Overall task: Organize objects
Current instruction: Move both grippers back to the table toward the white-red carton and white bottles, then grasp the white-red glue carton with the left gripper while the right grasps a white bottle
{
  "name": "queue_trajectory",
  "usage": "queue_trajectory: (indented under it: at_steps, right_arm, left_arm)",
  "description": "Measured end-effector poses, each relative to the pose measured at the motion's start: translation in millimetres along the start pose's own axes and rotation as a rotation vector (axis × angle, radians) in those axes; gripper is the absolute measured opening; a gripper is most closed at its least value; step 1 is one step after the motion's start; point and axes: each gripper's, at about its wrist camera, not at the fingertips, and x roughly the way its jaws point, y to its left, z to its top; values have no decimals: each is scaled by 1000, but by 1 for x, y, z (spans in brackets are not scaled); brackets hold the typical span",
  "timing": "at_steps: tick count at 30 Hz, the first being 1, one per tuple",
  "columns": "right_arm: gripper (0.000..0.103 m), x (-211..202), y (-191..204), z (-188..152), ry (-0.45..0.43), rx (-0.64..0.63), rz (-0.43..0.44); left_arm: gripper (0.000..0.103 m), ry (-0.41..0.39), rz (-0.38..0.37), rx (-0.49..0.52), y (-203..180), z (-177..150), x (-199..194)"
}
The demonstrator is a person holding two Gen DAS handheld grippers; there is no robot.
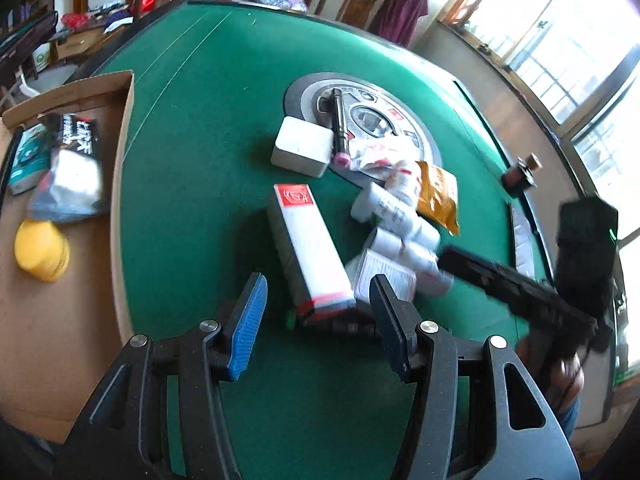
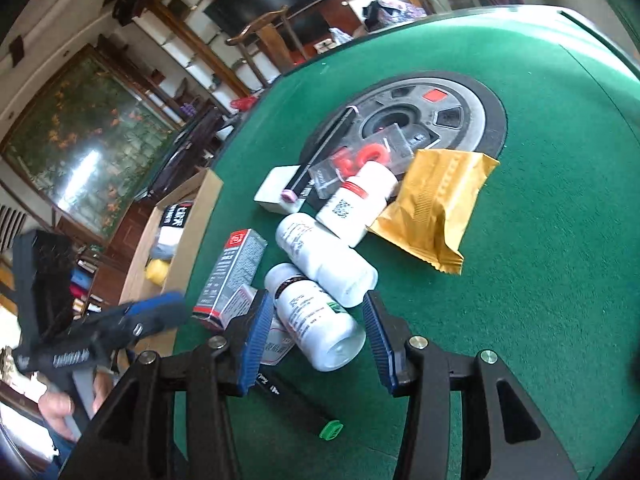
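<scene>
Your left tongs (image 1: 318, 320): spread, empty, a long white box (image 1: 310, 248) lying between and just beyond the tips. Your right tongs (image 2: 314, 336): spread, straddling a white bottle (image 2: 316, 322) on the green table (image 2: 540, 220). Cardboard box (image 1: 80, 300) to your left tongs' left, holding a yellow lid (image 1: 41, 255).

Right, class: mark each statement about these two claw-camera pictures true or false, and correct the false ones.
1. Both claws are open. True: left claw and right claw grip nothing.
2. The yellow lid lies in the cardboard box. True.
3. The gold packet is in the box. False: it lies on the green table.
4. The white bottles stand upright. False: they lie on their sides.
5. The marker has a red cap. False: green.
</scene>
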Motion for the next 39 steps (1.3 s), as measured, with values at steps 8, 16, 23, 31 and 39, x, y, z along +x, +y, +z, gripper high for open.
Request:
queue_trajectory:
  at_steps: [8,16,23,31,39]
  right_arm:
    - [47,-4,-3,-3,-9,-14,21]
    - [47,-3,11,-6,-9,-117,-32]
    - [47,18,40,-11,40,-320,-135]
    - [33,41,53,-30,77,-476,-275]
    - [33,36,45,-30,24,-416,-298]
  left_arm:
    - [54,44,110,0,-2,16,33]
    - [27,9,153,26,12,11,32]
    - [27,19,159,29,25,6,35]
    - [27,-4,191,77,19,5,38]
    - [27,-57,239,143,10,-3,43]
